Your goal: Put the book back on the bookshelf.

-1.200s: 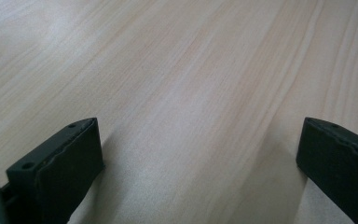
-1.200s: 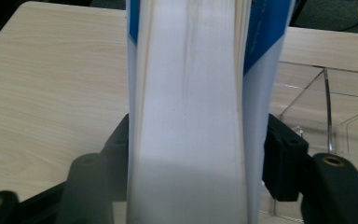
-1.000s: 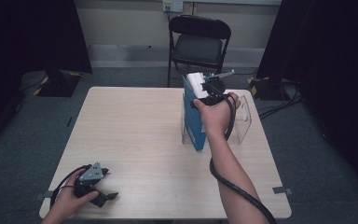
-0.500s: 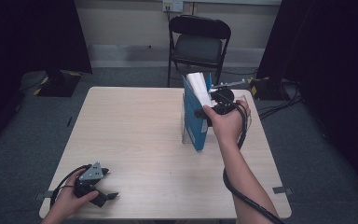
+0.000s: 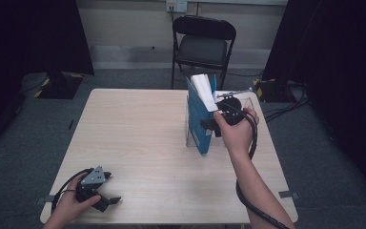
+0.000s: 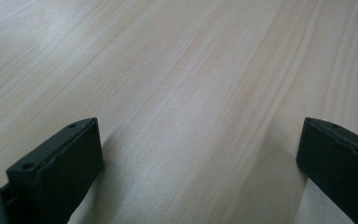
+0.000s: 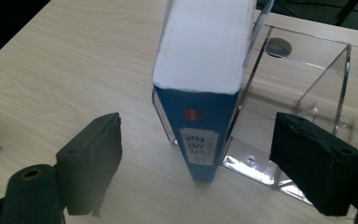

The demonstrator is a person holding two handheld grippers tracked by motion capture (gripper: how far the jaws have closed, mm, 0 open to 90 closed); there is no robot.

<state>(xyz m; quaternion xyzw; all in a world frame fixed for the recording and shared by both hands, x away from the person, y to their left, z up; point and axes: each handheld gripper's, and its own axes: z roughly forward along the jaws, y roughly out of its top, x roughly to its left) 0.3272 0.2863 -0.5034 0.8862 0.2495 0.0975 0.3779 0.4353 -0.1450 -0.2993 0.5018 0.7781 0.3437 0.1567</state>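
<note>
A blue book (image 5: 198, 119) with white page edges stands upright at the left end of a clear acrylic holder (image 5: 254, 106) on the table's far right. In the right gripper view the blue book's spine (image 7: 199, 140) faces me, with the clear holder (image 7: 307, 70) beside it. My right gripper (image 5: 210, 127) is open just off the spine; its jaws have just been opening, and the book stands between them untouched, a gap on each side (image 7: 198, 125). My left gripper (image 5: 108, 198) rests open near the front-left corner, with bare wood between its jaws (image 6: 198, 130).
The pale wooden table (image 5: 138, 133) spreads wide to the left of the book. A black folding chair (image 5: 203, 47) stands behind the far edge. Cables lie on the floor (image 5: 290, 109) to the right. The right gripper's cable (image 5: 248, 200) trails along the forearm.
My right hand has come down from the top of the book and drawn back toward the near right, letting go of it. The left hand has stayed put.
</note>
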